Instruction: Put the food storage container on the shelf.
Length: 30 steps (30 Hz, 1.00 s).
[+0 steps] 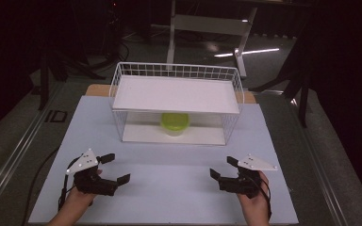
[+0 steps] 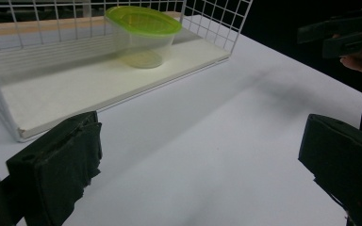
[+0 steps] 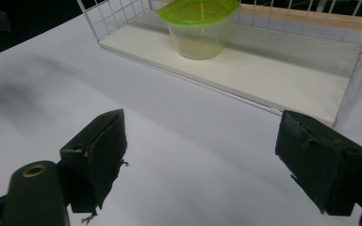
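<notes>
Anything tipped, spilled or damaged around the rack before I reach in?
Nothing stands out. The tub sits upright on the rack's lower shelf with its green lid on, and no spill shows. Both hand-held grippers, left and right, are open over the table.

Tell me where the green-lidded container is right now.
In the high view, the green-lidded container sits centred on the wire rack's lower shelf, beneath its upper shelf.
</notes>
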Available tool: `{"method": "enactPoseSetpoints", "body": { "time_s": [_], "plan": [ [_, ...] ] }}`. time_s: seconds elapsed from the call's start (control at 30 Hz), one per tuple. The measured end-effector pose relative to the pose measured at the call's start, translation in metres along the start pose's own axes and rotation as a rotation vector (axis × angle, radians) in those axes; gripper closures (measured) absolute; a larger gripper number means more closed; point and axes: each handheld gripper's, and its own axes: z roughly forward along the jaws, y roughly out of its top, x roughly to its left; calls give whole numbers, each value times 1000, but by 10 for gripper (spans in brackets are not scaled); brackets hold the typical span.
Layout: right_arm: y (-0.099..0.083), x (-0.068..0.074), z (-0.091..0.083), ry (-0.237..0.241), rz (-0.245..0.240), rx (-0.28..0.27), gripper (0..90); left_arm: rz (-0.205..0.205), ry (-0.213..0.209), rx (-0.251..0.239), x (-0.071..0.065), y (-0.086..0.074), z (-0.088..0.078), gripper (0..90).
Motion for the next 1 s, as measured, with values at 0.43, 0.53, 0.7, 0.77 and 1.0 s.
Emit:
{"method": "enactPoseSetpoints", "body": {
  "time_s": [0.43, 0.53, 0.7, 0.77, 1.0],
  "plan": [
    [-13, -2, -9, -13, -11, 9, 169, -18, 3, -11, 2, -16, -8, 8],
    [-15, -5, -8, -24, -18, 18, 169, -20, 6, -11, 2, -18, -8, 8],
    [-20, -11, -6, -35, -37, 25, 169, 5, 15, -8, 2, -20, -8, 8],
    [-21, -14, -5, -37, -44, 27, 169, 17, 19, -11, 3, -20, -7, 8],
    [-24, -18, 4, -58, -83, 54, 167, 53, 37, -18, 5, -20, -1, 8]
  ]
}}
